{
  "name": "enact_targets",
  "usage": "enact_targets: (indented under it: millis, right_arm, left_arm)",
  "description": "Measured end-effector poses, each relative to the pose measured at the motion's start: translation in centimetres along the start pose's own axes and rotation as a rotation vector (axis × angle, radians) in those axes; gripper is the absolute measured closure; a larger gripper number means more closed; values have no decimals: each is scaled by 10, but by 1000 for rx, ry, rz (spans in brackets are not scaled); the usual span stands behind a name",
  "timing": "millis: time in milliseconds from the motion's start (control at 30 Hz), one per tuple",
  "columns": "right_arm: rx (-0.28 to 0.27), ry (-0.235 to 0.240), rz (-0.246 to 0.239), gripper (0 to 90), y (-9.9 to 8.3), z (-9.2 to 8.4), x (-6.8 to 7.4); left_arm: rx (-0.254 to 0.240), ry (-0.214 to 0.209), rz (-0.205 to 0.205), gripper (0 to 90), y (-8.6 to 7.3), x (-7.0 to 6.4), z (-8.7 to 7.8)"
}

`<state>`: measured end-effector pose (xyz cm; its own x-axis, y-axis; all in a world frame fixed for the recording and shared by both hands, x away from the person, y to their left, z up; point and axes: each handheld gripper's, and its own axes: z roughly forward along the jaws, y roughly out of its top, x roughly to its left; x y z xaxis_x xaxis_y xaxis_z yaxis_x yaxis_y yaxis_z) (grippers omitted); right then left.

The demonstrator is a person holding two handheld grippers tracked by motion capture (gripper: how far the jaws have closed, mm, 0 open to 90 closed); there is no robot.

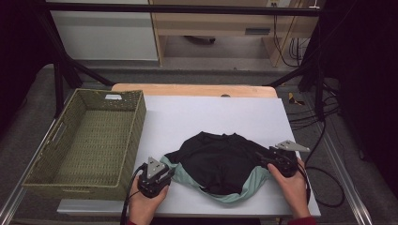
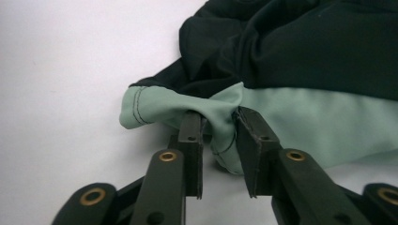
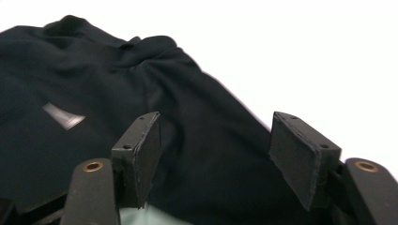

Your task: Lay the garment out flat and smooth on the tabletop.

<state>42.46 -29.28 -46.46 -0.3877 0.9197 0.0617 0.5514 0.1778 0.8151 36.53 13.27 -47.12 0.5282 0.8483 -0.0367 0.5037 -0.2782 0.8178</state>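
Observation:
A black garment (image 1: 220, 161) with a mint-green inside (image 1: 253, 185) lies crumpled on the white sheet (image 1: 211, 112), near the front edge. My left gripper (image 1: 170, 172) is at the garment's left end. In the left gripper view a bunched fold of the mint hem (image 2: 145, 105) sits between the tips of the left gripper (image 2: 220, 117), whose jaws stand a little apart and do not clamp it. My right gripper (image 1: 263, 159) is at the garment's right end. The right gripper view has that gripper (image 3: 216, 131) wide open over the black cloth (image 3: 197, 140), with nothing held.
A green woven basket (image 1: 136, 131) stands at the left, next to the white sheet. The wooden table edge (image 1: 192, 89) runs along the far side. Cables (image 1: 324, 117) lie on the floor at the right. Bare white sheet stretches behind the garment.

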Motion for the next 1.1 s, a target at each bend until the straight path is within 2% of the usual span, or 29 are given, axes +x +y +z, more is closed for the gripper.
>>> enact_targets:
  millis: [67, 167, 300, 400, 467, 567, 700, 867, 967, 1033, 1100]
  right_arm:
    - [3, -17, -9, 423, 7, 9, -3]
    - [25, -2, -14, 475, 13, 24, -7]
    - [96, -1, -20, 532, 13, 43, -11]
    - [104, -3, -23, 591, 11, 49, -11]
    - [100, -10, -33, 711, 11, 48, -11]
    - [104, 17, -44, 884, 10, 47, -12]
    - [113, -27, -91, 895, 10, 42, -9]
    - [67, -98, -32, 896, 9, 29, -24]
    - [65, -129, 15, 895, 5, 24, -35]
    - [78, -120, 34, 893, 1, 25, -40]
    - [91, -92, 43, 884, -1, 27, -40]
  left_arm:
    - [-1, 3, -3, 690, 0, 0, 0]
    - [-19, 5, -7, 670, 1, 0, -1]
    - [-58, 22, -7, 658, 3, 0, -6]
    - [-86, 36, -8, 657, 5, 0, -10]
    - [-84, 39, -11, 652, 5, 1, -10]
    - [-80, 39, -16, 637, 4, 2, -9]
    - [-69, 35, -21, 627, 4, 3, -8]
    - [-53, 36, -24, 621, 4, 5, -6]
    - [-49, 34, -21, 613, 3, 6, -5]
    - [-49, 35, -22, 605, 3, 6, -4]
    - [-46, 37, -16, 590, 3, 6, -3]
